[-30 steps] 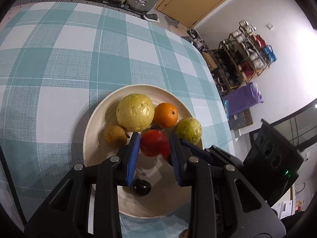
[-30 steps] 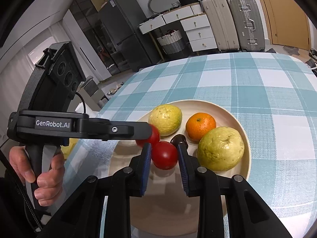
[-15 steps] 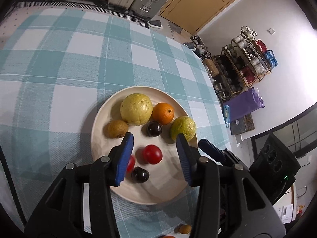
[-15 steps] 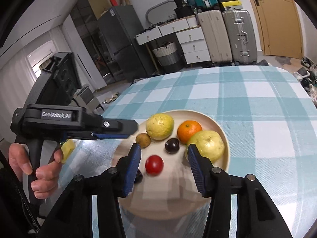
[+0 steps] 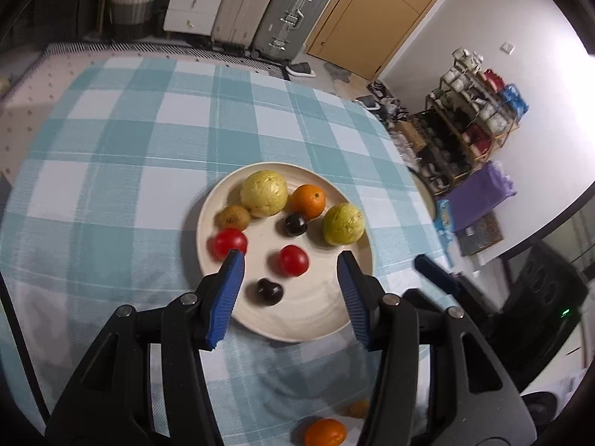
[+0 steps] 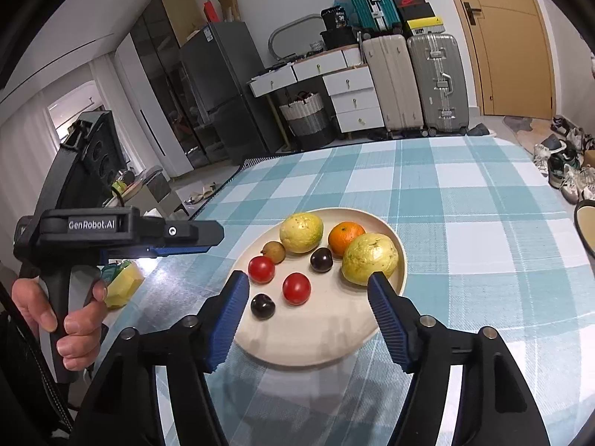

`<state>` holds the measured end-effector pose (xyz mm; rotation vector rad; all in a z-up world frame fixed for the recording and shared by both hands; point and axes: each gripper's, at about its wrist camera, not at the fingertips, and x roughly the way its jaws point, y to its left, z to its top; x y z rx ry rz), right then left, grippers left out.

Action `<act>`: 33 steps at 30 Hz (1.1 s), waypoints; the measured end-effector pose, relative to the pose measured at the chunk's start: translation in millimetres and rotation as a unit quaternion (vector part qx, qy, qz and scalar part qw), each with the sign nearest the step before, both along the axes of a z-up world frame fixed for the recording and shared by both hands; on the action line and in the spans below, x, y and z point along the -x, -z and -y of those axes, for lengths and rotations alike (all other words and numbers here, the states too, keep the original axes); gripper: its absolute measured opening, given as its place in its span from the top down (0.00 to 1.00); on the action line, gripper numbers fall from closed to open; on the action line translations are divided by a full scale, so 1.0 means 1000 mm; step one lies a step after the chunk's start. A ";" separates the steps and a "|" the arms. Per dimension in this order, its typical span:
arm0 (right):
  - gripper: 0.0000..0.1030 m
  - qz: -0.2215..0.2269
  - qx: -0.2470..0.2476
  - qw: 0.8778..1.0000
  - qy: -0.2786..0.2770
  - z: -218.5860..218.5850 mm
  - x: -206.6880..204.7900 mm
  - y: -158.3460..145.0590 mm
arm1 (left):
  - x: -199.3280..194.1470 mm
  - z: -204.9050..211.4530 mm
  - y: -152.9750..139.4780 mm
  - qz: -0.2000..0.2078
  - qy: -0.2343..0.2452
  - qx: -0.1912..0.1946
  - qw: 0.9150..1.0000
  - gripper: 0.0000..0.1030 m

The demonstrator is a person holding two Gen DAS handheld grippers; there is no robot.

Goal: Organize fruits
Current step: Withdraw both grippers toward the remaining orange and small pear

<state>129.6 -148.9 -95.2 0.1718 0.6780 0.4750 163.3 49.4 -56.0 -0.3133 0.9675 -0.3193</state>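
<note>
Since both hand-held grippers stand spread with nothing between their pads, each having just been opening, the fruit now lies free on the plate (image 6: 399, 260) rather than in any grip. Left hand-held gripper (image 5: 290, 271): jaws apart, raised above the plate's near rim, pointing down at the two red fruits. Right hand-held gripper (image 6: 308, 286): jaws wider apart, also clear of the plate.

Plate sits on the checked counter (image 6: 465, 186). The large pieces, two yellow-green fruits (image 6: 301, 232) and an orange (image 6: 346, 238), crowd the far side. The small ones lie nearer: small brown fruit (image 6: 273, 252), two red fruits (image 6: 296, 288), two dark plums (image 6: 262, 306), each apart from its neighbours. Judgement: the near side stays open for later pieces.

Another orange (image 5: 325, 432) waits on the counter, off the plate, probably next.
</note>
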 end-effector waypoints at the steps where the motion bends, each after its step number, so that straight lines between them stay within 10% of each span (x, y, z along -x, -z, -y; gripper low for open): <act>1: 0.32 0.001 0.000 1.000 0.001 0.000 0.002 -0.001 | 0.005 0.002 -0.002 0.006 -0.004 -0.017 1.000 0.48; 17: 0.14 0.033 -0.006 0.999 0.024 0.016 0.053 -0.021 | 0.081 0.016 -0.023 0.077 -0.050 -0.138 0.986 0.18; 33: 0.02 0.054 0.005 0.998 0.035 0.020 0.105 -0.023 | 0.133 0.029 -0.012 0.096 -0.050 -0.147 0.983 0.01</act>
